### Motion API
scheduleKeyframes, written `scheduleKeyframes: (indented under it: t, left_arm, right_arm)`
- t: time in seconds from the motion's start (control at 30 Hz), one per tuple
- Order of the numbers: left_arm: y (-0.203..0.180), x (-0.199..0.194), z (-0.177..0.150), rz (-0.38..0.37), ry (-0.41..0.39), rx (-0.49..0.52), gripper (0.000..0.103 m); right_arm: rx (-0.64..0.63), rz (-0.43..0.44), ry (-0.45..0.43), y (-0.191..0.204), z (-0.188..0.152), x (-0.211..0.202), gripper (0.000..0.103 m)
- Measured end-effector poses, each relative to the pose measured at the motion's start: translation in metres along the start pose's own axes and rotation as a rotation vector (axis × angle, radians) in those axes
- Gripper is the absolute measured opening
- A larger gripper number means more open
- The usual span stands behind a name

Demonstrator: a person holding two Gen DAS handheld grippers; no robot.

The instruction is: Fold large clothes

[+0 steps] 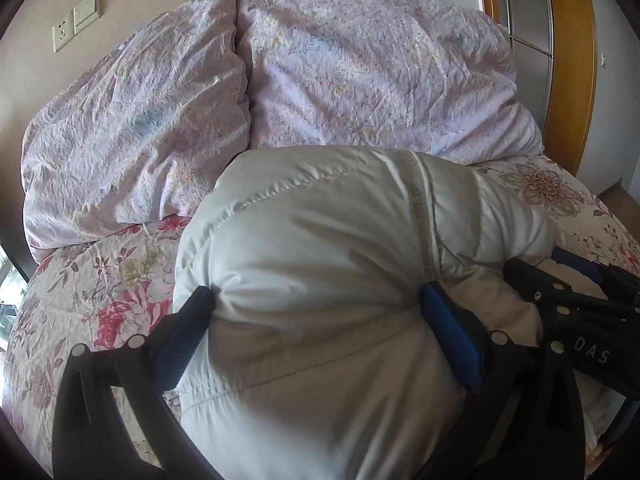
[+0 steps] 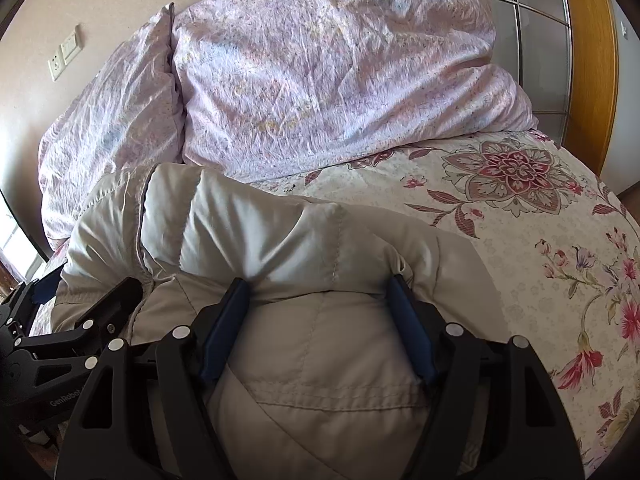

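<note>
Padded white jacket bundled on the floral bedspread, long axis running left–right. Left gripper and right gripper apparently clamp its near edge side by side.

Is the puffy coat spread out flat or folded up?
Folded up. The coat sits in a thick bundle on the bed, layers doubled over, both grippers squeezing it.
</note>
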State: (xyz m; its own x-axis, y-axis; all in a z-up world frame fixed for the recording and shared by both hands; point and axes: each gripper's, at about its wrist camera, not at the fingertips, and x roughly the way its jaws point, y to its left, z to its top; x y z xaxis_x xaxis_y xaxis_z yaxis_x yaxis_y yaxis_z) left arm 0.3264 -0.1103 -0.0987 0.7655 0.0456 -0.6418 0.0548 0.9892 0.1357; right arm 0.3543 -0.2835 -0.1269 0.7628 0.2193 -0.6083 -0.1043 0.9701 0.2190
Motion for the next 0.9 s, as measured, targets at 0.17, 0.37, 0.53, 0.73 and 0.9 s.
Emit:
scheduleKeyframes:
  t: [0.17, 0.37, 0.53, 0.73, 0.9]
  left_arm:
    - [0.006, -0.015, 0.002, 0.006, 0.0, 0.006, 0.101]
    - [0.044, -0.06, 0.013, 0.017, -0.119, -0.014, 0.101]
    - [0.063, -0.05, 0.026, -0.008, -0.073, -0.049, 0.101]
    - [0.044, -0.02, 0.023, -0.032, -0.032, -0.011, 0.101]
    - [0.029, -0.001, 0.024, -0.065, 0.012, 0.005, 0.101]
  right_arm:
    - [-0.027, -0.032, 0.051, 0.006, 0.009, -0.005, 0.073]
    - [-0.04, -0.06, -0.085, 0.007, 0.03, -0.058, 0.084]
    - [-0.018, -0.001, -0.076, 0.012, 0.041, -0.05, 0.085]
    - [-0.136, -0.099, 0.027, 0.034, 0.035, -0.015, 0.083]
    - [-0.08, -0.093, 0.012, 0.014, 0.029, -0.003, 0.087]
